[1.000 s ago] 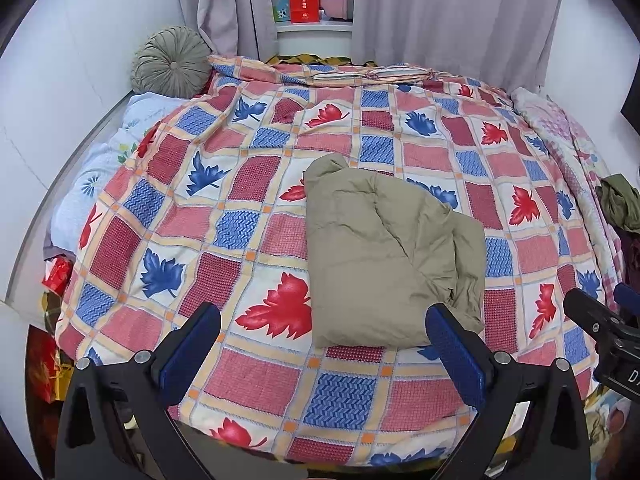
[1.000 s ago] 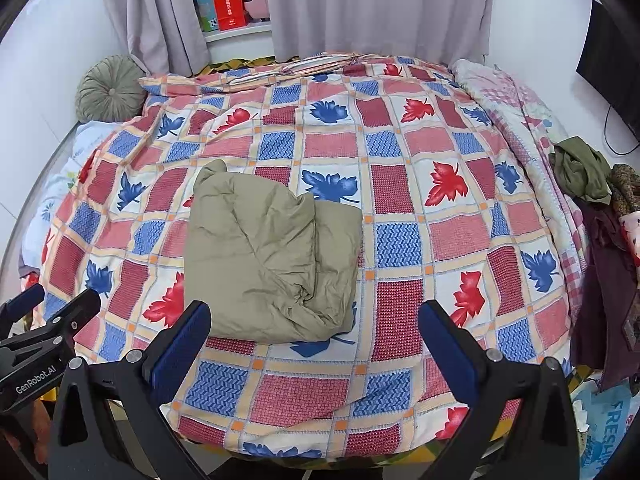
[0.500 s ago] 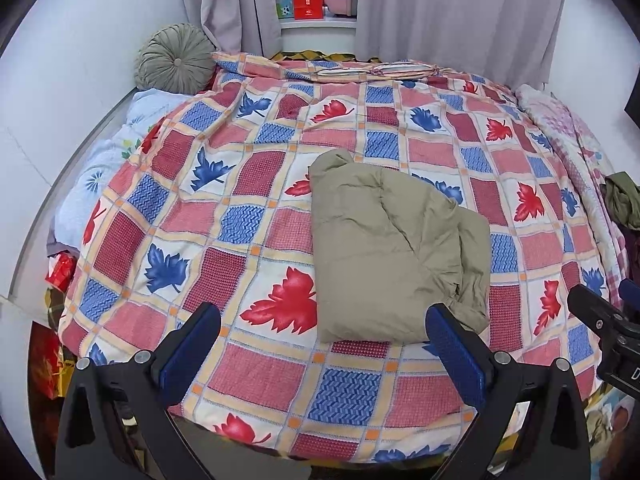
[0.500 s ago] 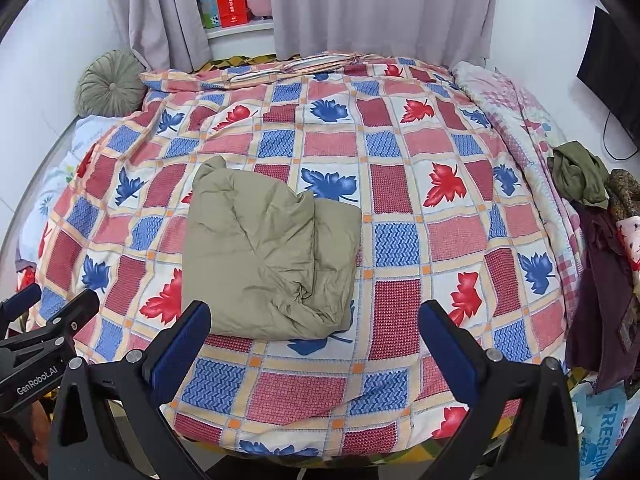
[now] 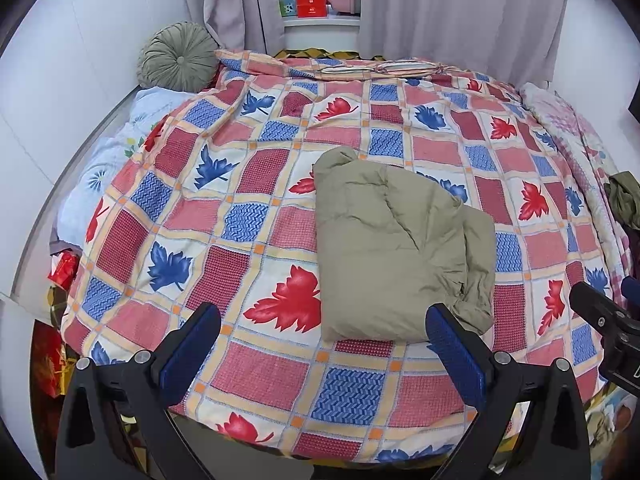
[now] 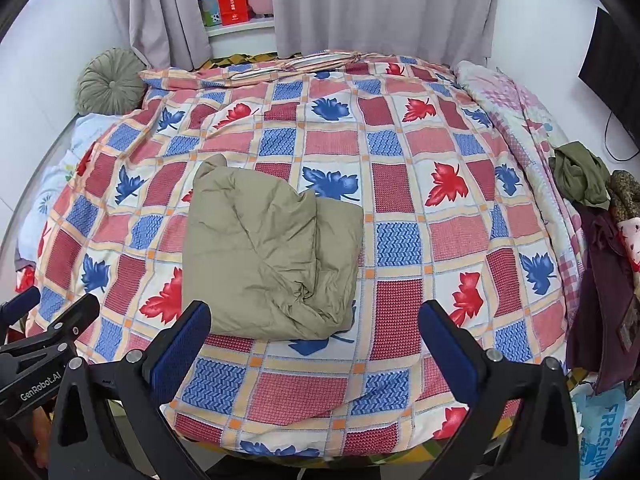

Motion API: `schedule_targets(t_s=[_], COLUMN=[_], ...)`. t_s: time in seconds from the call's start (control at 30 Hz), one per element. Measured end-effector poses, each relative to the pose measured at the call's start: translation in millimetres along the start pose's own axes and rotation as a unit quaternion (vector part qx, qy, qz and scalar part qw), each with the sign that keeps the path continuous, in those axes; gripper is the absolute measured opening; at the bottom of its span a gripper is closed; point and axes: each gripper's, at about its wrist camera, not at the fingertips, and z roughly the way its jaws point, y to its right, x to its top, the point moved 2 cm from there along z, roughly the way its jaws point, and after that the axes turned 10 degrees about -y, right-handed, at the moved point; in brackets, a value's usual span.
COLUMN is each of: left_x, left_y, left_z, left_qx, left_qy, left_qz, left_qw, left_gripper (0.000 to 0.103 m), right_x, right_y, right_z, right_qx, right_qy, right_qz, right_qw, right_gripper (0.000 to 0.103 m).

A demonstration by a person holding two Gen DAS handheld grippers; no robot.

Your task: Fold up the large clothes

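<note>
The olive-green padded garment (image 5: 396,248) lies at the centre of the left wrist view and a little left of centre in the right wrist view (image 6: 268,256), resting on the leaf-patterned checked quilt (image 5: 248,216) that covers the bed. It is already doubled over into a compact, roughly rectangular bundle — one thick panel laid on top, with a second layer showing along its right side and a crumpled knot of fabric bunched at the lower right corner. Judging from that shape, most of the folding looks done; what seems left is tidying the puckered corner and perhaps squaring the right edge, or else moving on to another piece. The left gripper (image 5: 323,338) sits at the bottom of its frame with its blue-padded jaws spread wide and nothing between them, hanging off the near edge of the bed and clear of the garment. The right gripper (image 6: 314,332) is likewise spread and empty at the bottom of its view, also short of the bundle. At the right edge of the right wrist view a heap of other clothes (image 6: 596,216) — dark green, maroon and patterned — is piled at the side of the bed, unfolded, so further work may wait there.
</note>
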Motion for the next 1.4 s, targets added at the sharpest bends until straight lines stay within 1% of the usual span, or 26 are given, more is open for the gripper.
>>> schedule_targets(t_s=[0.27, 0.4, 0.57, 0.8, 1.4], left_x=[1, 2, 6, 9, 8], left_y=[0, -7, -12, -5, -6], left_z=[0, 3, 6, 5, 5], left_qx=[0.002, 0.007, 0.006, 0.005, 0.005], left_qy=[0.000, -0.002, -0.002, -0.002, -0.002], left_qz=[-0.002, -0.011, -0.009, -0.003, -0.003], left_qw=[1.0000, 0.9999, 0.9999, 1.0000, 1.0000], left_gripper=[0.102, 0.103, 0.102, 0.103, 0.102], right_x=[1, 2, 2, -9, 1], right_y=[-1, -2, -2, -8, -6], right_z=[1, 1, 1, -4, 0], right_qx=[0.000, 0.000, 0.000, 0.002, 0.003], right_qy=[-0.001, -0.002, -0.002, -0.006, -0.009], right_qz=[0.000, 0.001, 0.001, -0.002, -0.003], right_qw=[1.000, 1.000, 1.000, 1.000, 1.000], right_gripper=[0.103, 0.103, 0.103, 0.103, 0.103])
